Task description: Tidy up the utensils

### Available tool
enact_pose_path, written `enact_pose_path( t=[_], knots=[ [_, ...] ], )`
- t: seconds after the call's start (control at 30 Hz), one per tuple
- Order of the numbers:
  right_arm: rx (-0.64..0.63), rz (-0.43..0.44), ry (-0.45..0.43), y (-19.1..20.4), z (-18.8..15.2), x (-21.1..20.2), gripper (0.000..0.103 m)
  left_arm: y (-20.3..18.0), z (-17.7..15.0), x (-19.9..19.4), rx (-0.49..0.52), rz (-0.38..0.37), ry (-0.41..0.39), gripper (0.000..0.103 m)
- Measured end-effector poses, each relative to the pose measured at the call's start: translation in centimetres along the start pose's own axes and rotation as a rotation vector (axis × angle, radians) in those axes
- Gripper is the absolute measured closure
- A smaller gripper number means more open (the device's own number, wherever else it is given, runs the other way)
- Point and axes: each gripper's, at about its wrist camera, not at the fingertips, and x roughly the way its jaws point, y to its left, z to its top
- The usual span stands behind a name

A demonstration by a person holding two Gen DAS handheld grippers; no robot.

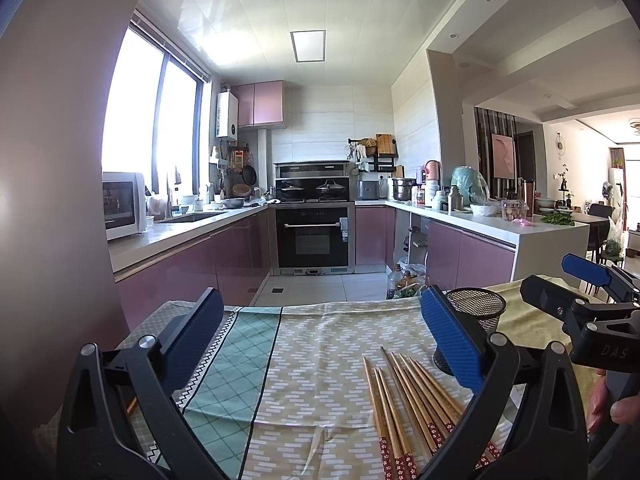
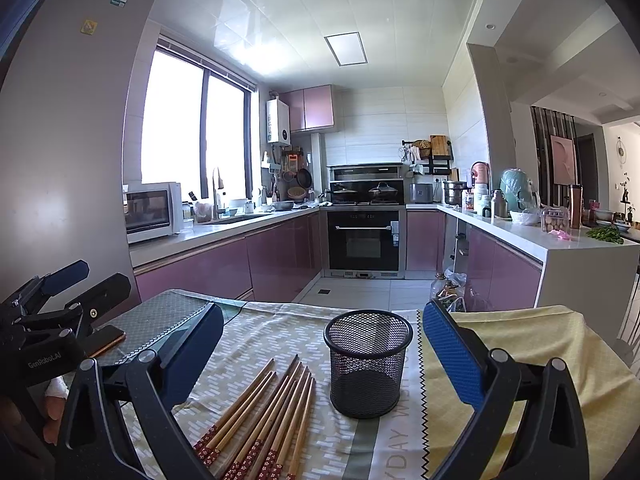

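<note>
Both tongs (image 2: 323, 354) agape — chopsticks' (image 2: 266, 416) patterned ends cropped.

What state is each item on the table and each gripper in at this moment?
chopsticks: lying loose on the tablecloth, none picked up
mesh cup: upright, empty, beside the chopsticks
left gripper: open, holding nothing
right gripper: open, holding nothing
phone: lying flat at the table's left edge
</note>
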Motion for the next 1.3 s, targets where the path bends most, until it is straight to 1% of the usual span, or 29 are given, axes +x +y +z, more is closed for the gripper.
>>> enact_pose_path(
  t=[1.3],
  knots=[
    [0.000, 0.000, -0.007, -0.01, 0.18, -0.56, 0.006, -0.04, 0.28, -0.33, -0.005, 0.000, -0.007, 0.006]
  ],
)
